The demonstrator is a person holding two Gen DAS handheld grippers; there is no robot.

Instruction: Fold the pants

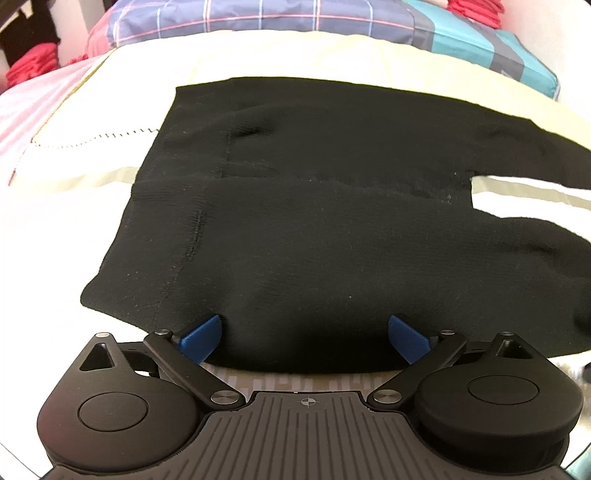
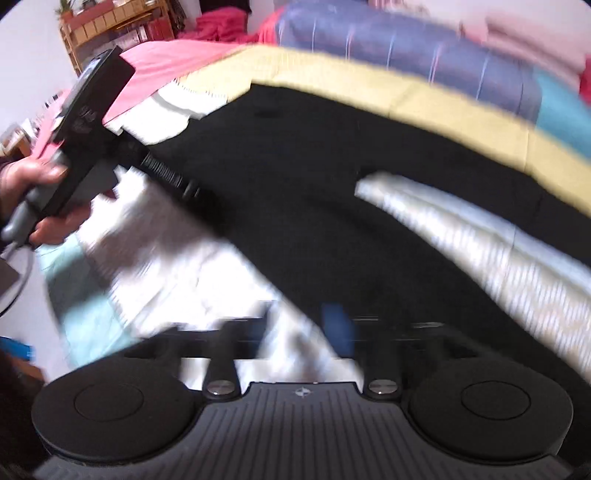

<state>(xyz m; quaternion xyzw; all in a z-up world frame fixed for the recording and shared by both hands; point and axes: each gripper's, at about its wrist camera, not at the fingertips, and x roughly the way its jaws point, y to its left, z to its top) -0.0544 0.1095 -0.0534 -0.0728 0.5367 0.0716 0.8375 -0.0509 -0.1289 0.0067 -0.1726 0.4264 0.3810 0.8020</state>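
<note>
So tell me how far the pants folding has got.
Done: the black pants lie flat on the bed cover, legs still apart. In hand: the left gripper sits open at the near edge; the right gripper is blurred, its grip unclear. Left: every fold.

A cream bedspread (image 1: 258, 59) covers the bed, with a pale satin band (image 1: 110, 177) running across it. At the bed's far edge lies a plaid pillow (image 1: 258, 16) in blue and teal. Red cloth (image 1: 33, 66) is piled beyond the far left corner, near a wooden shelf (image 2: 110, 26).
</note>
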